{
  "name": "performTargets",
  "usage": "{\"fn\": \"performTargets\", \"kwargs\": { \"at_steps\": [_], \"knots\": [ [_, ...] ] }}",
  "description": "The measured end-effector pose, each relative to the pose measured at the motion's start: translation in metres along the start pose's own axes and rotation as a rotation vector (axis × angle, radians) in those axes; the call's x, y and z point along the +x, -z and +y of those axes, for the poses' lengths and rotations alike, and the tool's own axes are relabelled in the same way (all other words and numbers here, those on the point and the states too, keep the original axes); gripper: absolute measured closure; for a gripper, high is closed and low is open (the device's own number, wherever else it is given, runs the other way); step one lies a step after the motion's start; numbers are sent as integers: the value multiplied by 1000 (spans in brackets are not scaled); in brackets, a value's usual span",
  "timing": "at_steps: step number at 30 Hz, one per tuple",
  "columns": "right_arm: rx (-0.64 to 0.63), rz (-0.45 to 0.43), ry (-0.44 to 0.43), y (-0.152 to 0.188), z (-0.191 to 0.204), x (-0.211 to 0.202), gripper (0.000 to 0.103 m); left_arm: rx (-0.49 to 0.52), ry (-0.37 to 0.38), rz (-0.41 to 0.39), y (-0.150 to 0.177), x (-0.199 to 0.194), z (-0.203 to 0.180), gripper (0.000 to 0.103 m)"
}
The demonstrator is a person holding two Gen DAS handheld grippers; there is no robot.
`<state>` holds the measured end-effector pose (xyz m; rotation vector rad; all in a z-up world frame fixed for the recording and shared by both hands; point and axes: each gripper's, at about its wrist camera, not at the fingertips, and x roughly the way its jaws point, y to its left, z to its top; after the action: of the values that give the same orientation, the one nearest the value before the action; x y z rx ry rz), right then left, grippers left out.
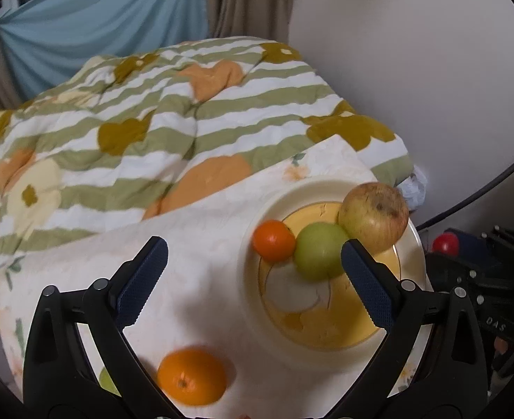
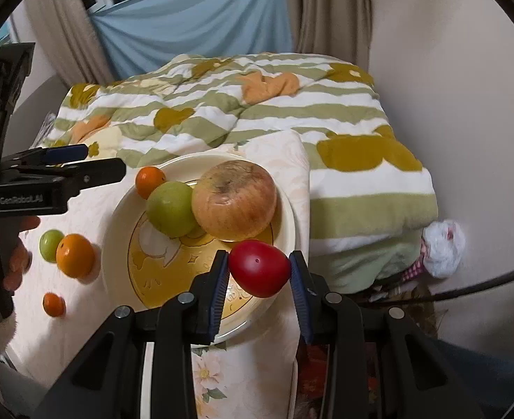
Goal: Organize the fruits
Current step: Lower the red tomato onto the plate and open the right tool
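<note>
A cream plate (image 2: 117, 230) with a yellow centre holds a small orange (image 2: 149, 181), a green apple (image 2: 171, 207) and a big yellow-red apple (image 2: 234, 204). My right gripper (image 2: 259, 256) is shut on a red tomato (image 2: 258, 267), just above the plate's near rim. My left gripper (image 1: 253, 244) is open wide with nothing between its pads, hovering at the plate's left side near the small orange (image 1: 273, 241) and green apple (image 1: 321, 249). An orange (image 1: 192, 375) lies on the cloth below it. A person's hand holds it in the right wrist view.
On the floral cloth (image 2: 82, 209) left of the plate lie a green fruit (image 2: 51, 244), an orange (image 2: 75, 255) and a smaller orange (image 2: 53, 303). A striped quilt (image 2: 257, 115) is heaped behind. A wall stands to the right, with a white bag (image 2: 443, 248) low beside it.
</note>
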<state>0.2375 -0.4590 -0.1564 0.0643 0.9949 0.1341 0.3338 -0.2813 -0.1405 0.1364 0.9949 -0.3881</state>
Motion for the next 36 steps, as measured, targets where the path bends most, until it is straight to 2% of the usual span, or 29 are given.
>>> {"fn": "performTargets", "kwargs": {
  "at_steps": [14,25,26,28,30,31,36],
  "knots": [
    [-146,26,-69,0,13,23,71,-58,-106,28,59,-49,2,0],
    [-194,6,-65,10,17,39,70,-103,-131,62,92,-49,5,0],
    [-192,6,-64,10,18,39,65,-105,-138,65,95,-48,5,0],
    [-181,-11,-73,11,17,36,24,-109,-146,70,97,-49,3,0],
    [-175,-45,-70,12,17,29,4,-117,-146,65,99,-51,1,0],
    [-177,-61,-65,13,17,26,1,-120,-145,63,99,-53,1,0],
    [-178,-79,-50,12,14,14,1,-115,-160,48,99,-61,-5,0]
  ]
}}
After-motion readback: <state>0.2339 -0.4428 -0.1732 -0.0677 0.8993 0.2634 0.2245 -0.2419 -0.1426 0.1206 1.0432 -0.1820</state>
